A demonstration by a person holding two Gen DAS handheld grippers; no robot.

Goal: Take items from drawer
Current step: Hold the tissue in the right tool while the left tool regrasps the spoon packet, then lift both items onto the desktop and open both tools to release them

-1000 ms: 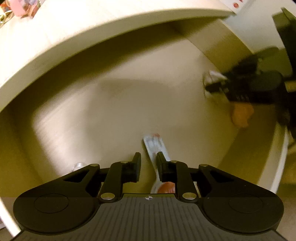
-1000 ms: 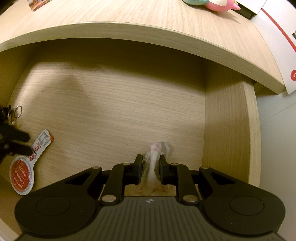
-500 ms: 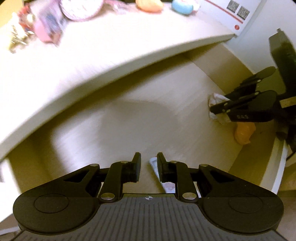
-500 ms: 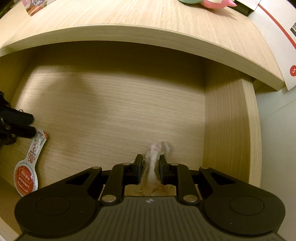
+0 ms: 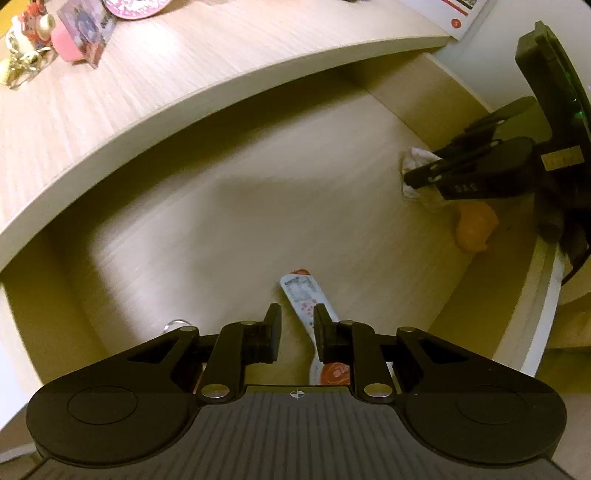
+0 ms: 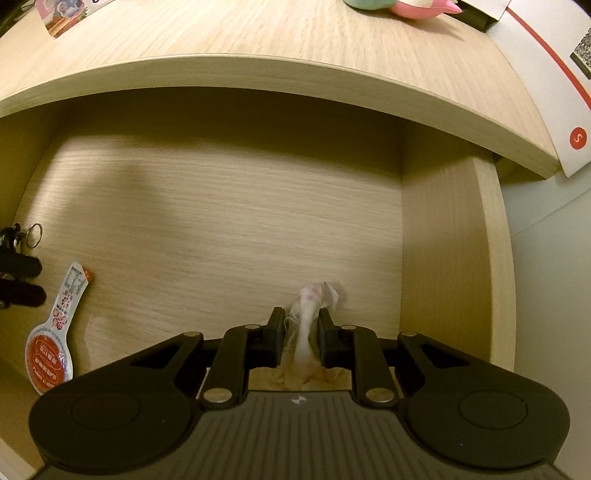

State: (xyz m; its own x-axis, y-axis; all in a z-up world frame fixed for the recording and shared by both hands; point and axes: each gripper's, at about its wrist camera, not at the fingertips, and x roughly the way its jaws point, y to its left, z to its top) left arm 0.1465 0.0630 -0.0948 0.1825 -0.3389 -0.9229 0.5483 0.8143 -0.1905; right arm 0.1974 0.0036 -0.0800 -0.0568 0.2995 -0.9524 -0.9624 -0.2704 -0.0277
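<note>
The wooden drawer is pulled out below the desktop. On its floor at the left lies a spoon-shaped white and red sachet, which also shows as the sachet in the left wrist view. My left gripper hovers just above it, jaws a narrow gap apart with nothing between them. My right gripper is shut on the twisted white and pink top of a small wrapper. In the left wrist view, the orange content hangs under the right gripper near the drawer's right wall.
A metal key ring shows beside the left gripper's fingers. The desktop overhangs the drawer's back and bears trinkets, a picture card and a pink toy. A white box stands at the desk's right end.
The left wrist view swung up toward the desktop and came back down over the sachet. The right gripper kept still, shut on the wrapper.
</note>
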